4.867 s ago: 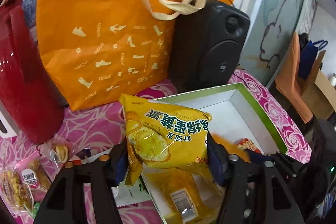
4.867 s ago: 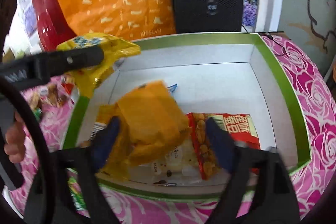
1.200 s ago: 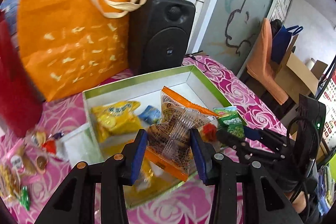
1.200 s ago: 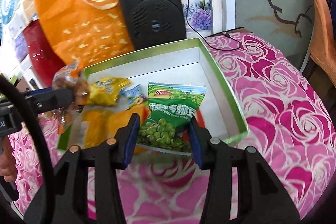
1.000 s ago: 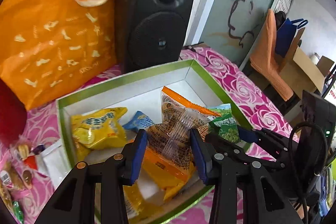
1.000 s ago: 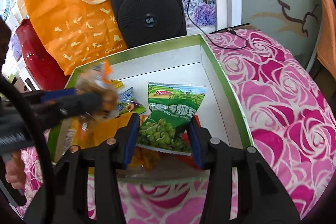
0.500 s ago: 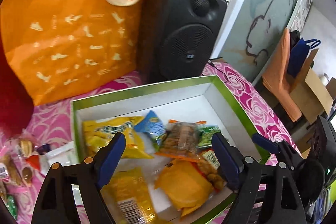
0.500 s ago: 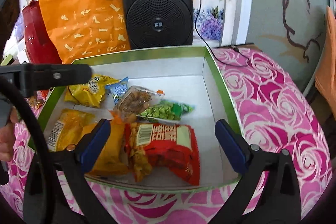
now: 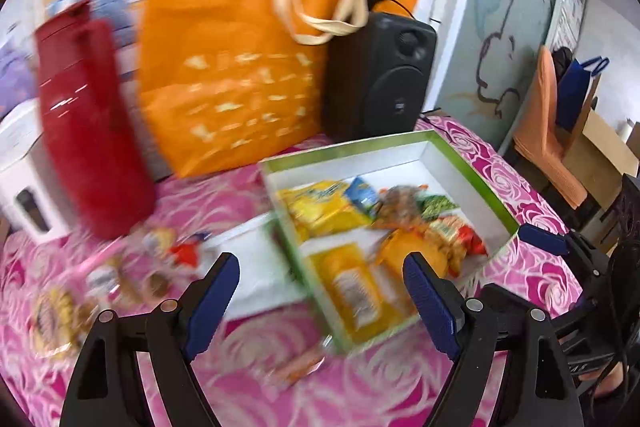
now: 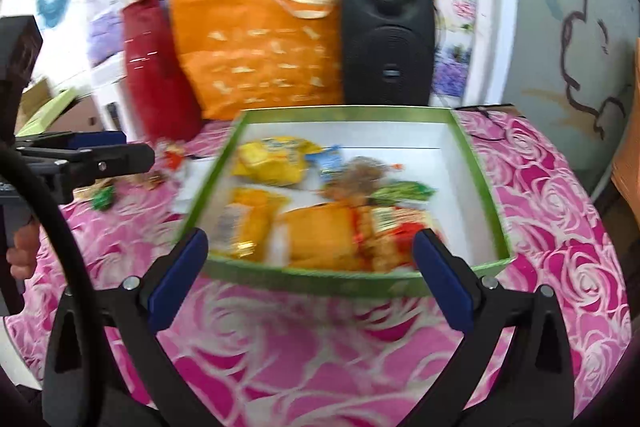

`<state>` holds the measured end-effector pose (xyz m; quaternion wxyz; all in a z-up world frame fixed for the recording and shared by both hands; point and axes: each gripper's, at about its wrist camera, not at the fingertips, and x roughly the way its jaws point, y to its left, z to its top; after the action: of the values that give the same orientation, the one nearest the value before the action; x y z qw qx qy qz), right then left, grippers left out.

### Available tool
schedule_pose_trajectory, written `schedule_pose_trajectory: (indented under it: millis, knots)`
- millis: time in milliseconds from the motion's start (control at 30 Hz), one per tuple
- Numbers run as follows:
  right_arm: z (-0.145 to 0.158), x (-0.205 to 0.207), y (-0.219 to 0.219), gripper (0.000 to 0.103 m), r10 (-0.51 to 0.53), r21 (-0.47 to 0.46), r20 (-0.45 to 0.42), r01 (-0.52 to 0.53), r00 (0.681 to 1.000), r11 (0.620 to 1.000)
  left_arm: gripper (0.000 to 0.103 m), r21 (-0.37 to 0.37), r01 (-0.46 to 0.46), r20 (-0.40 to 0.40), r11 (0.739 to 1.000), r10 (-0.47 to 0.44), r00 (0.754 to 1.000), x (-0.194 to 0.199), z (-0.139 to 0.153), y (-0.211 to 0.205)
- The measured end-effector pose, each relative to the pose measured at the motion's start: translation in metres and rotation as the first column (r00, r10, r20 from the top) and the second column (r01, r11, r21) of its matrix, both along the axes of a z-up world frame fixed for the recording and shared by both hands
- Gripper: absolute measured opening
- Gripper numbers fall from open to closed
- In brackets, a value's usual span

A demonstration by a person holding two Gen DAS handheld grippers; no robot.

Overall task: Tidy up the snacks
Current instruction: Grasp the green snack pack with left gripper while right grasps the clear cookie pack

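Here, our left gripper (image 9: pixel 320 291) and right gripper (image 10: pixel 308 267) jaws spread wide, empty, green-rimmed white cardboard box (image 10: pixel 476 163) of bright foil snack packets (image 10: pixel 272 159) ahead between them.

Both wrist views look forward and down between wide-spread jaws — the left from the box's (image 9: pixel 472 163) left corner, the right squarely at its near rim — sharing box, orange bag (image 10: pixel 264 39) and speaker (image 10: pixel 387 39).

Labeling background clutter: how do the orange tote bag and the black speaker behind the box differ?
The orange tote bag is soft fabric, wider, with cream handles and pale printed marks; the black speaker is a rigid dark cabinet, narrower, with a round grille and a cable. Both stand upright behind the green-rimmed box, the bag left of the speaker.
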<state>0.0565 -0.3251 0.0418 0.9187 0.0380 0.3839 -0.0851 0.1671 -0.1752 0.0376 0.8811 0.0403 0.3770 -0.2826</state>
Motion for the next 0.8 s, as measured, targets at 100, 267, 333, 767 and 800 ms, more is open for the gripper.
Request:
schedule_pose_trajectory:
  millis: [100,267,333,767,800]
  knots:
    - [-0.009,-0.002,0.026,0.102,0.043,0.04,-0.018,-0.042,0.999,0.998,0.086,0.008,-0.019,-0.015,1.0,0.019,1.0,-0.016,-0.011,0.033]
    - [-0.046,0.004,0.07,0.102,0.134,0.142,-0.1,-0.12,0.986,0.983,0.086,0.036,-0.091,-0.093,0.995,0.094,0.991,-0.043,-0.051,0.082]
    - [-0.057,0.011,0.083,0.1,0.165,0.174,-0.127,-0.142,0.978,0.974,0.086,0.039,-0.119,-0.123,0.992,0.123,0.985,-0.052,-0.065,0.098]
    - [-0.092,0.099,0.153,0.078,0.342,0.074,-0.22,-0.334,0.914,0.94,0.086,-0.007,-0.293,-0.135,0.956,0.289,0.948,-0.062,-0.078,0.186]
    - [-0.095,0.103,0.156,0.078,0.344,0.047,-0.229,-0.343,0.91,0.938,0.086,-0.007,-0.298,-0.133,0.954,0.295,0.946,-0.059,-0.078,0.189]
